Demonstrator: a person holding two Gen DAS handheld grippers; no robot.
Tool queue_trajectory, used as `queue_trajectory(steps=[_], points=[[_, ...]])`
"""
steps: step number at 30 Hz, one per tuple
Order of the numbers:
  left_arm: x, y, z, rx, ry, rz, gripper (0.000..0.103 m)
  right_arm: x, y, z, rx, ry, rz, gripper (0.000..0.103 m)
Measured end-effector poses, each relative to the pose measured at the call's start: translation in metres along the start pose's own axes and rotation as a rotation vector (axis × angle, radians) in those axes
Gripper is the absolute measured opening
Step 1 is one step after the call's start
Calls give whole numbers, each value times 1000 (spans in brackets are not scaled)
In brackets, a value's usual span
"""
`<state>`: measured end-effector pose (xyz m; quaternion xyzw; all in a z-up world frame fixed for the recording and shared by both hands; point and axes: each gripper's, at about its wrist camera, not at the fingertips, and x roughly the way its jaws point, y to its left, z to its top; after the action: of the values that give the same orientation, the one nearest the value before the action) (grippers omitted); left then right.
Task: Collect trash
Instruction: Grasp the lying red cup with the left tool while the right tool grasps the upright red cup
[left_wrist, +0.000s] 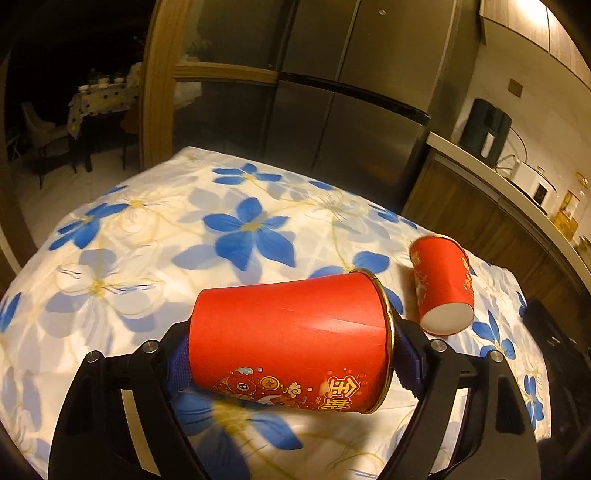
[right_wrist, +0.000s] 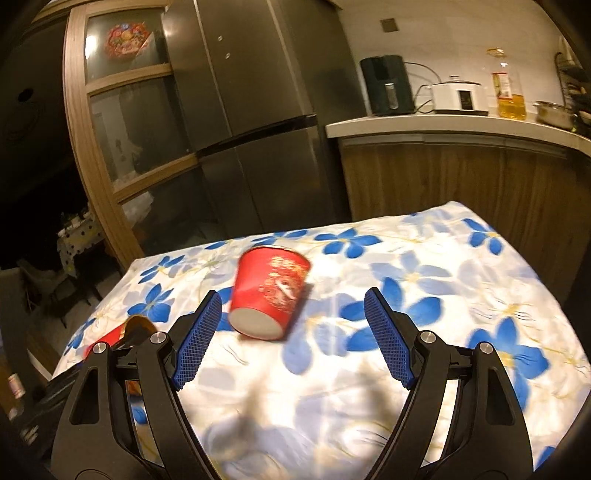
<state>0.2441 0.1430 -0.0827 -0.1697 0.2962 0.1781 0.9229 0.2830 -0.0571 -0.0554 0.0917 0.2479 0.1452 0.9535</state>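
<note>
Between the left hand-held gripper's (left_wrist: 291, 354) pads lies a sideways red paper cup (left_wrist: 291, 343), apparently clamped end to end; squeeze gently to avoid crushing it. Farther right on the flowered counter (right_wrist: 443, 387), the right hand-held gripper (right_wrist: 293, 338) gapes empty before a second cup (right_wrist: 269, 291). Gold Chinese characters, unreadable.

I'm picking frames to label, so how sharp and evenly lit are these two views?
Left wrist: the held red cup is sharp; warm light, dark room behind, fisheye bending. Right wrist: the lying cup is motion-blurred, the tablecloth brightly lit with shadows nearest the camera.
</note>
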Motion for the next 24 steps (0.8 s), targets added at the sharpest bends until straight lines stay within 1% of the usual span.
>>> queue_trajectory(steps=[5, 9, 14, 18, 19, 21, 24], points=[[-12, 12, 4, -20, -46, 40, 82, 39, 19, 1, -24, 48, -8, 79], [-15, 17, 8, -24, -66, 44, 82, 62, 23, 1, -4, 100, -1, 79], [-13, 21, 10, -34, -65, 31, 82, 80, 27, 7, 11, 121, -1, 79], [-11, 21, 9, -33, -55, 22, 82, 92, 30, 6, 10, 154, -11, 79], [-10, 21, 9, -34, -53, 19, 82, 94, 30, 6, 11, 161, -12, 77], [-9, 22, 9, -36, -50, 20, 82, 97, 28, 5, 17, 176, -17, 67], [-8, 22, 8, -36, -43, 19, 82, 97, 25, 5, 31, 178, -7, 63]])
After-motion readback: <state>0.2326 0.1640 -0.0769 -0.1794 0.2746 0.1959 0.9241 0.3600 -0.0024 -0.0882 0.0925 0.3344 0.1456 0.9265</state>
